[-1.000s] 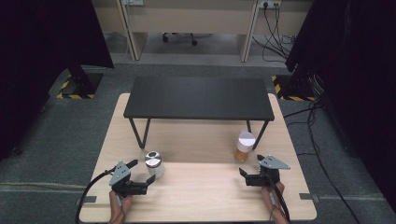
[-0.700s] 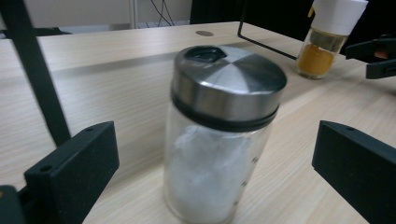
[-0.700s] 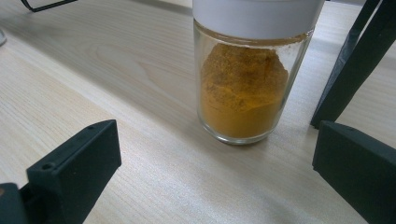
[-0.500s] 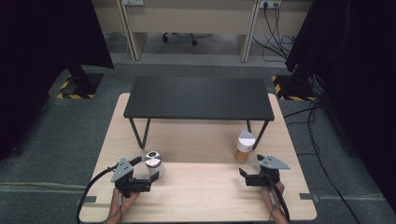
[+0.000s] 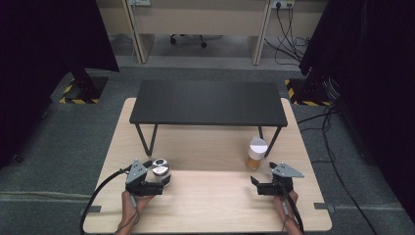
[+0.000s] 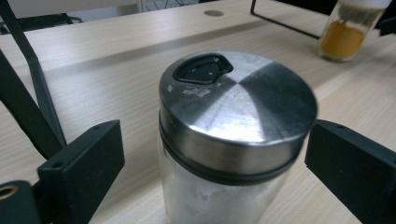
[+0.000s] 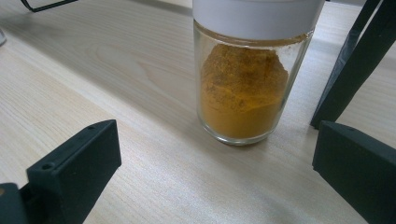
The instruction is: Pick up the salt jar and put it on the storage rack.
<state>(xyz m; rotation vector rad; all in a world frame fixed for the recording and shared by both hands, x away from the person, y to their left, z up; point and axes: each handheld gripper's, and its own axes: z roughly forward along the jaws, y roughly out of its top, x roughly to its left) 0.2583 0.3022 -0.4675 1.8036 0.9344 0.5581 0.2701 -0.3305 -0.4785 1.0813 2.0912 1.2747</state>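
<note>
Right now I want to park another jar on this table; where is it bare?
Bare wood lies between the left gripper and right gripper, and under the black shelf. It is crowded at the steel-lidded jar and the orange spice jar.

black low shelf [image 5: 210,102] on wooden table [image 5: 205,205]; office chair [image 5: 187,39] behind

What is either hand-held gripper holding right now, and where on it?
Nothing yet. The left hand-held gripper, jaws just closing, straddles the steel-lidded jar without touching it. The right hand-held gripper is open, short of the orange spice jar.
</note>
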